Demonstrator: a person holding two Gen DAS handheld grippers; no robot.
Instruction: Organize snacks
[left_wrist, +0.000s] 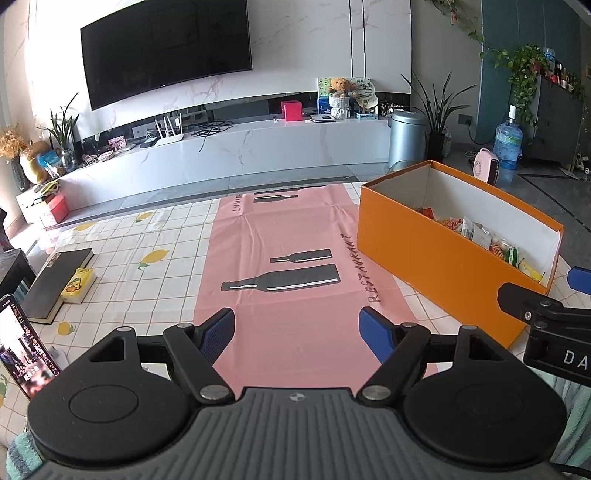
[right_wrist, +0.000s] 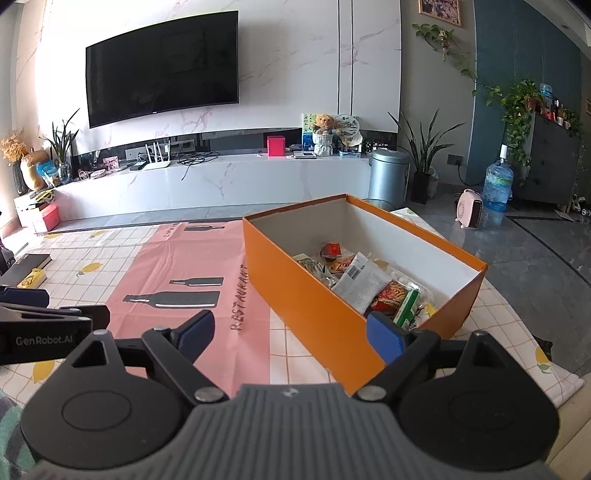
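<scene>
From the left wrist camera, the left gripper (left_wrist: 297, 334) hangs over the pink cloth (left_wrist: 280, 236) with its jaws wide and nothing between them; the orange box (left_wrist: 436, 254) stands to its right on the same table, and snack packets (left_wrist: 480, 232) lie inside it. A yellow packet (left_wrist: 77, 285) rests far left of the box beside a dark book (left_wrist: 55, 284); if it belongs to the snacks, it could be forgotten there. From the right wrist camera, the right gripper (right_wrist: 288, 332) is also wide and empty, just in front of the near wall of the orange box (right_wrist: 314, 295). Its right finger (right_wrist: 384, 334) is close above this wall, so a careless move forward could push the box or catch its rim and disturb the snack packets (right_wrist: 362, 280).
</scene>
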